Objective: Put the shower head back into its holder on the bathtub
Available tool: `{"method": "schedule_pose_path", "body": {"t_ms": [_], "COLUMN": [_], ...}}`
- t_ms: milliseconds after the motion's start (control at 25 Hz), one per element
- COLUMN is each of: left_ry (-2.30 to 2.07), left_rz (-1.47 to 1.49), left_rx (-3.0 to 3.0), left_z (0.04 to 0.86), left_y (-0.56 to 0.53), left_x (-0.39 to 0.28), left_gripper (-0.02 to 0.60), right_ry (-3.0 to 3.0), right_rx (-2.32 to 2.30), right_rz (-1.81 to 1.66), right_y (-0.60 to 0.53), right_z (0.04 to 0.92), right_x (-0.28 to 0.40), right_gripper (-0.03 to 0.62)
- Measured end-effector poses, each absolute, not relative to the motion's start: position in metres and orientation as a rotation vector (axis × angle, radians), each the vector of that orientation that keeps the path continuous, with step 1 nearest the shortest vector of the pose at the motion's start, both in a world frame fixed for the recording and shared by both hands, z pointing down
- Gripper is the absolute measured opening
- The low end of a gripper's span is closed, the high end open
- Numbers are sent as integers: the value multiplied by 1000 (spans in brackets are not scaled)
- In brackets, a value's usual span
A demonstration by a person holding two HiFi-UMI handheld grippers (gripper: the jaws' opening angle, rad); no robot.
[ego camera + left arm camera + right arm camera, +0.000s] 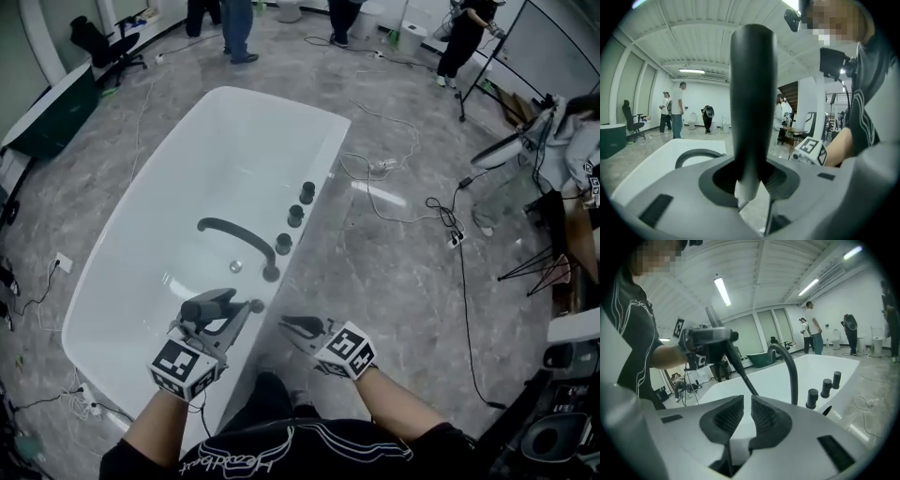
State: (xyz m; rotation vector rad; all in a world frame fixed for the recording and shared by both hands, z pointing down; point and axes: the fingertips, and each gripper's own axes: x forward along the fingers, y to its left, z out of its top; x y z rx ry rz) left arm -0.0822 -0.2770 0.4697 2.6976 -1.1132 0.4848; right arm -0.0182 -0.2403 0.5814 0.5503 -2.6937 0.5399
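The white bathtub [141, 225] lies ahead of me, with a black arched spout [234, 234] and three black knobs [295, 216] on its right rim. My left gripper [225, 309] is shut on the dark grey shower head [214, 303], held over the tub's near end. Seen from the left gripper, its handle [752, 93] stands upright between the jaws of that gripper [750, 185]. A black hose [740, 373] hangs from the shower head [710, 336]. My right gripper [292, 327] hovers just right of it by the rim; its jaws [747, 416] stand a narrow gap apart with nothing between them.
Several people [234, 28] stand on the grey floor beyond the tub. Cables [412, 202] trail over the floor to the right, near stands and equipment [553, 272]. An office chair [108, 47] and a dark counter [52, 117] are at the far left.
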Motion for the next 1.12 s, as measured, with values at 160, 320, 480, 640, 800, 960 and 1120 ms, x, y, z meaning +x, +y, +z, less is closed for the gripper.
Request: {"method": "schedule_pose_path", "body": {"t_ms": [160,320,480,640,800,960,1120], "left_ry": [-1101,-1121,-1149,-1193,-1207,-1201,-1190], "left_rz": [572,667,746,730,722,744,763], "left_rx": [2679,2632,2565,2489,2465,2470,2474], "left_z": [514,564,617,654,680,701,717], "left_y": [-283,-292,-304,-318,-326,-329,-328], "left_x": [-63,-62,-65,-73,-74,-68,-64], "left_gripper": [118,118,118,118,118,118,118], "right_ry": [-2729,-2742,-2721,-2688,-2653,-2630,-2617], "right_rx": [613,644,672,692,720,749,761], "right_rz": [573,602,648,683,716,747,751], "right_y": [-241,-240,-240,-239,-240,-241,-242], "right_z": [570,571,588,601,613,620,624], "right_x": [0,7,18,28,38,47,48], "right_gripper": [44,43,41,42,41,41,43]}}
